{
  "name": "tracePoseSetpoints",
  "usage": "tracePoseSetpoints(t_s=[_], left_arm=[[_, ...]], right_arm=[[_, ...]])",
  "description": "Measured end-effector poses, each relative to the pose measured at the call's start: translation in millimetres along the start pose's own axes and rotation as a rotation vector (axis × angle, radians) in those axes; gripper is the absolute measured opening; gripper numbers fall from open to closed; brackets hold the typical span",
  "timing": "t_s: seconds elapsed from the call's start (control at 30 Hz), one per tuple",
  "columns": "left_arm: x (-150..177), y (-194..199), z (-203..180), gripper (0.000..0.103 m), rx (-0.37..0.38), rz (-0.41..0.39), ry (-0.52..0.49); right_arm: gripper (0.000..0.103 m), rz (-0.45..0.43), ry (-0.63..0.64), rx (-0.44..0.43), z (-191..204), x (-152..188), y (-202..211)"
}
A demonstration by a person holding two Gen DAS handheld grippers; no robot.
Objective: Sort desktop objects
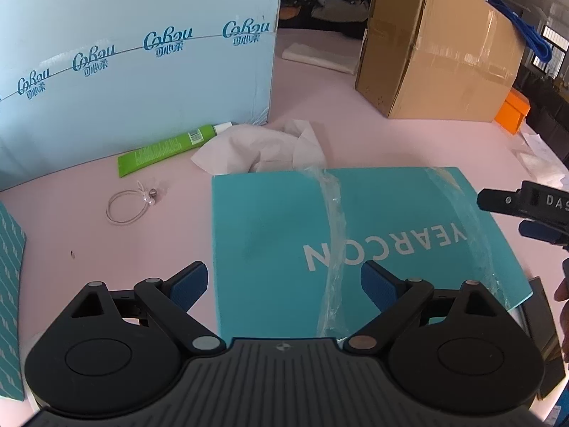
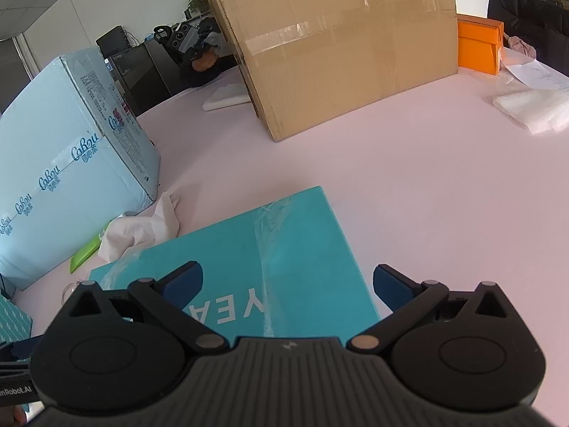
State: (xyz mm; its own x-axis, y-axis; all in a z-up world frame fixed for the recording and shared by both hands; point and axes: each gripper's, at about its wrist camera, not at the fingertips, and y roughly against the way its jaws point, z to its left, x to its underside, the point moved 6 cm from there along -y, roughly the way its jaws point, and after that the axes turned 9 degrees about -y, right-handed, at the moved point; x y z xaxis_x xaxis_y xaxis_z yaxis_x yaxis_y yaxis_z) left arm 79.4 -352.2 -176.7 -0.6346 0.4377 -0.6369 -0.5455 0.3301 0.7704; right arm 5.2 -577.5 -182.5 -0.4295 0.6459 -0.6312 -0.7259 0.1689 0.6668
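Pink worktop (image 1: 391, 135): both the left hand-held gripper (image 1: 283, 286) and right hand-held gripper (image 2: 287, 284) hover with jaws apart, empty, over the near flat teal cardboard box with loose clear film (image 1: 355, 235). Beyond it lie a crumpled white tissue (image 1: 263, 149), soft and light, a green squeeze tube (image 1: 163, 149) and a thin white hair tie with beads (image 1: 128, 203). Box looks stiff, film slippery; I'd pinch a bare edge.
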Motion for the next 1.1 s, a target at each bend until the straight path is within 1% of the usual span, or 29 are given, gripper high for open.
tracePoseSetpoints(t_s=[0.13,0.37,0.83,1.1], left_arm=[[3,-4,0,0.092,-0.012,0.014,0.001],[8,-10,2,0.092,-0.027,0.038,0.009],[10,-16,4,0.092,-0.034,0.052,0.027],[11,-18,5,0.092,-0.030,0.049,0.034]], right_arm=[[0.103,0.005,0.005,0.002,0,2,-2],[0.103,0.015,0.049,0.012,4,7,-6],[0.103,0.023,0.090,0.037,1,11,-13],[0.103,0.007,0.116,0.038,-4,15,-16]])
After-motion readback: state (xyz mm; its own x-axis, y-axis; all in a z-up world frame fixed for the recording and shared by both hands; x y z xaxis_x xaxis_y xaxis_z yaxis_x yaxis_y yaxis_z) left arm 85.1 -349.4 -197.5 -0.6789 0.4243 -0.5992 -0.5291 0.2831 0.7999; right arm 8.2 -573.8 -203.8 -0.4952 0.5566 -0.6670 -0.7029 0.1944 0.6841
